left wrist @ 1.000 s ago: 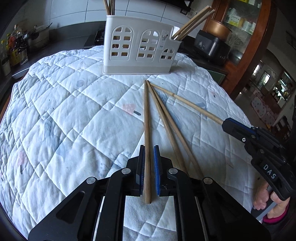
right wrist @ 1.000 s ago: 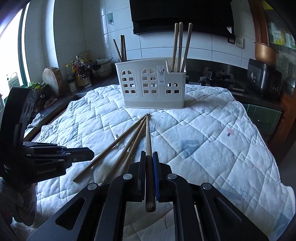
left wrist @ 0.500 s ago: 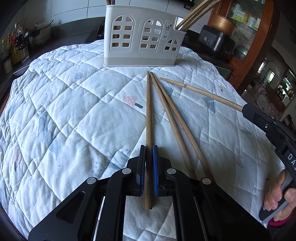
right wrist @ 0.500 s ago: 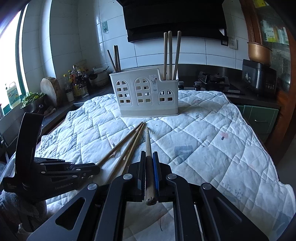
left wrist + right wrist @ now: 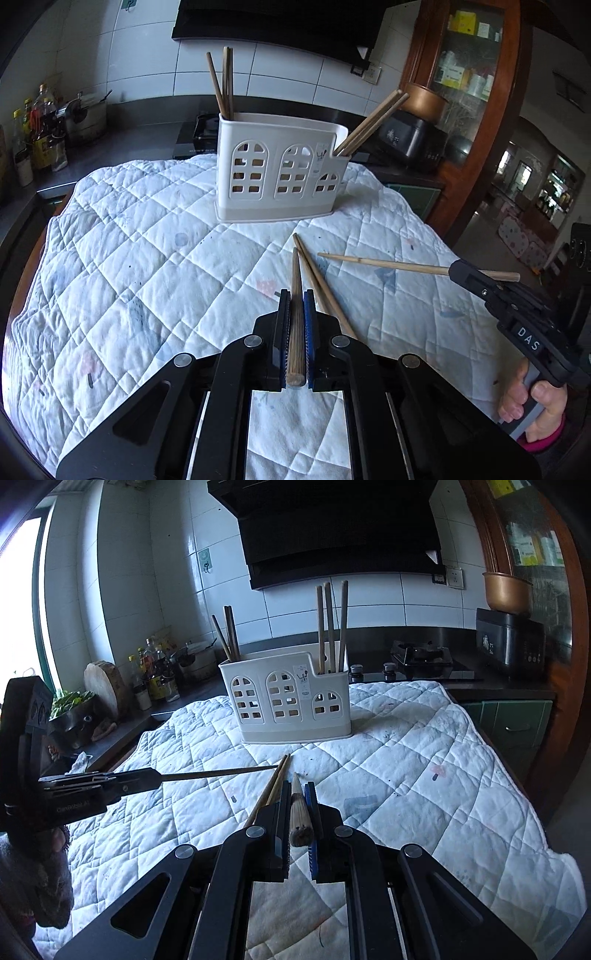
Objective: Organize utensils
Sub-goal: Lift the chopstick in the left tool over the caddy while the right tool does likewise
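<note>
My left gripper (image 5: 295, 295) is shut on a wooden chopstick (image 5: 295, 317), held above the quilt and pointing at the white utensil holder (image 5: 277, 173). My right gripper (image 5: 297, 786) is shut on another chopstick (image 5: 299, 816); it also shows in the left wrist view (image 5: 458, 271) with its chopstick (image 5: 384, 263) raised. Two chopsticks (image 5: 321, 284) still lie on the quilt, seen also in the right wrist view (image 5: 271, 790). The holder (image 5: 291, 698) has chopsticks standing in its left and right compartments.
A white quilted cloth (image 5: 129, 266) covers the table. A dark counter behind has bottles (image 5: 33, 133), a gas stove (image 5: 421, 657) and a black appliance (image 5: 509, 642). A wooden cabinet (image 5: 461, 92) stands at the right.
Both grippers have lifted their chopsticks off the quilt and tilted up, so the holder and wall now show higher. Two chopsticks stay on the cloth.
</note>
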Motion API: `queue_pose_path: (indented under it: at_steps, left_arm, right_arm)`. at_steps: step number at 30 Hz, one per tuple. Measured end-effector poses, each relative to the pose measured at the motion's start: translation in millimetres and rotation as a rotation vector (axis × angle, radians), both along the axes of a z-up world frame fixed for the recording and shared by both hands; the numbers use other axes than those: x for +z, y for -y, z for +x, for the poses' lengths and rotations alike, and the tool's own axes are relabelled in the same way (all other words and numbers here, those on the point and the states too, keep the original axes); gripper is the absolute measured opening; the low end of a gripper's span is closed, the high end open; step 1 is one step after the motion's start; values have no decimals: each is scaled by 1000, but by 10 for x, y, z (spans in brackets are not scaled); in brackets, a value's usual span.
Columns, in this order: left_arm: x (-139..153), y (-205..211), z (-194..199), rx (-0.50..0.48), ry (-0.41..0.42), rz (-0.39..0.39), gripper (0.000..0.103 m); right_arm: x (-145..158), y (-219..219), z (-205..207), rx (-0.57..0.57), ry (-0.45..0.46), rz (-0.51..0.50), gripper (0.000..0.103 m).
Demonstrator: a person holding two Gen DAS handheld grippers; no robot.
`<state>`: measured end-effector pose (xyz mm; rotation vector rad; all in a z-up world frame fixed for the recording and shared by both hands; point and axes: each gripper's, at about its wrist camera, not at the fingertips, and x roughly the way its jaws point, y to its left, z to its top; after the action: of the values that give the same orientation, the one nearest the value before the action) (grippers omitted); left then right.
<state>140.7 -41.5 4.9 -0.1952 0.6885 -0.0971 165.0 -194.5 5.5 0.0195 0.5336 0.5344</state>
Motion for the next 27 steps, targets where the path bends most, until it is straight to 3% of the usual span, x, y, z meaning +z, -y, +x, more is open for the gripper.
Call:
queue_pose_path:
  at_steps: [5,16,22,27]
  left_arm:
    - [177,-51,18,-21,25,44,6]
    - [726,-270,324,-51,52,76,6]
    - [1163,-409,527,-53,96,92,6]
    - [1628,-508,701,-27,182,110,6]
  right_arm:
    - [346,-146,83,42,21,-60,7]
    - [1402,-398,562,129,22,-169,7]
    - [1917,-452,887,101,39,-192,7]
    - [2110,-499,1188,44,40,-213,7]
